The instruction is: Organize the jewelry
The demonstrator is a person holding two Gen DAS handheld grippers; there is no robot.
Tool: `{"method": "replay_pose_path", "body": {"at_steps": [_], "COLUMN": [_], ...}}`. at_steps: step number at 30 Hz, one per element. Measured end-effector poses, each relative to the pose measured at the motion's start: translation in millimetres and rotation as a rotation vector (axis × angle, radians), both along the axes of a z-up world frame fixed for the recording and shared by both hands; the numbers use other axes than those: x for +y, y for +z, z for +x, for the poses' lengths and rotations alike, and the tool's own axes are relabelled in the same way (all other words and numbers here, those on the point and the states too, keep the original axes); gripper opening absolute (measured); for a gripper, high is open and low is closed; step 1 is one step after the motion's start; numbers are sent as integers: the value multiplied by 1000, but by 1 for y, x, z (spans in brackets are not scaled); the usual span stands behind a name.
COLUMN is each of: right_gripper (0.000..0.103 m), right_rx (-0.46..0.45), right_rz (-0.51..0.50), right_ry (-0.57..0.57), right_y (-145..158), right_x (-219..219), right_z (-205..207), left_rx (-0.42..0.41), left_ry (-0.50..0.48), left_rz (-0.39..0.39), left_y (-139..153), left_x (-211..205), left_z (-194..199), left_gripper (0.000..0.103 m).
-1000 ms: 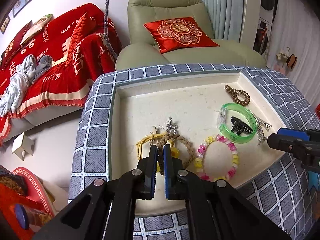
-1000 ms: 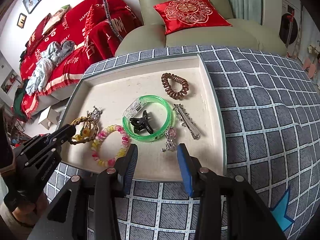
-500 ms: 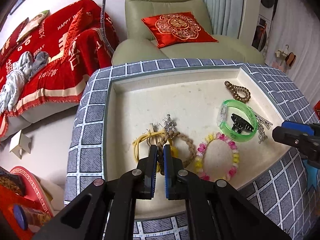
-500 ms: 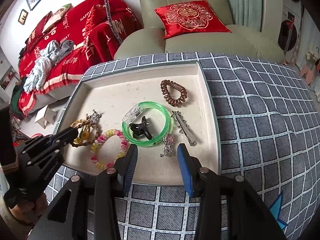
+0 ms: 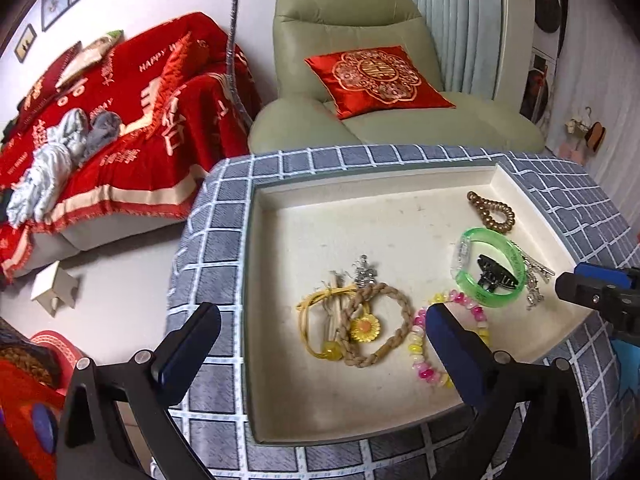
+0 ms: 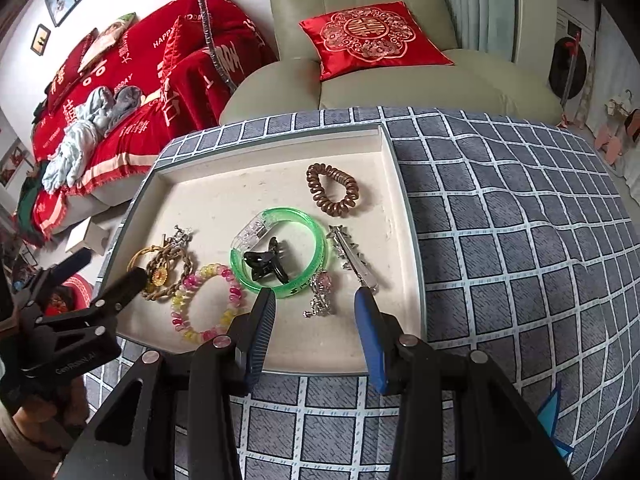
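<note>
A cream tray [image 5: 360, 220] on a grey checked cloth holds the jewelry. My left gripper [image 5: 322, 314] hovers over the tray's near left part. Its jaws are opening wide and its pads touch nothing. Below them lie a braided rope bracelet with a sunflower charm [image 5: 396, 308] and a yellow cord bracelet [image 5: 308, 312]. A pink and yellow bead bracelet [image 5: 418, 344] lies beside them. My right gripper [image 6: 315, 298] is open above a silver charm with a pink bead [image 6: 320, 300], and its jaws are opening a little. A green bangle [image 6: 288, 213] rings a black claw clip [image 6: 264, 266].
A brown spiral hair tie [image 6: 332, 190] lies at the tray's far right, and a silver hair clip [image 6: 354, 256] lies by the right wall. Beyond the table stand a green armchair [image 5: 400, 128] with a red cushion and a sofa under a red blanket [image 5: 140, 120].
The left jaws went from shut over the braided and yellow bracelets to wide open, and both bracelets lie on the tray. The right jaws stand slightly wider.
</note>
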State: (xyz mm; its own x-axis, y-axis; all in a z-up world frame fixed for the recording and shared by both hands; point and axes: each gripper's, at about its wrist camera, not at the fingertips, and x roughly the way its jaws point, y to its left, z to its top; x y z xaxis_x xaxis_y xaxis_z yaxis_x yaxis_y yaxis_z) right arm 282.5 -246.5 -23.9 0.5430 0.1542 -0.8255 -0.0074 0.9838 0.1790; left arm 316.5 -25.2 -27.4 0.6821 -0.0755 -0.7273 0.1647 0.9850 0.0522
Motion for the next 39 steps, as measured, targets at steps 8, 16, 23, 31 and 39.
{"method": "replay_pose_path", "body": {"at_steps": [8,16,23,31,39], "right_gripper": [103,103,103,103,103], "right_rx": [-163,-137,-139,-205,-249], "right_rz": [11,-58,-99,-163,-199], "right_ry": [-37,-41,-46,-75,-63], "right_y": [15,13,6,17,29], "right_x": [1,7,15,21,31], "right_z": [-20,-41,-77,-112,-132], "left_rx": [-39,-56,-93,-104,-117], "left_ry": [35,70,103,126,139], "left_rz": [24,-5,3,-26,-34], "left_y": [7,14,13,12,20], "left_x": [4,10,9,7,9], "left_z": [-21,-55,-97,-131,-145], "left_gripper": [103,103,103,103,103]}}
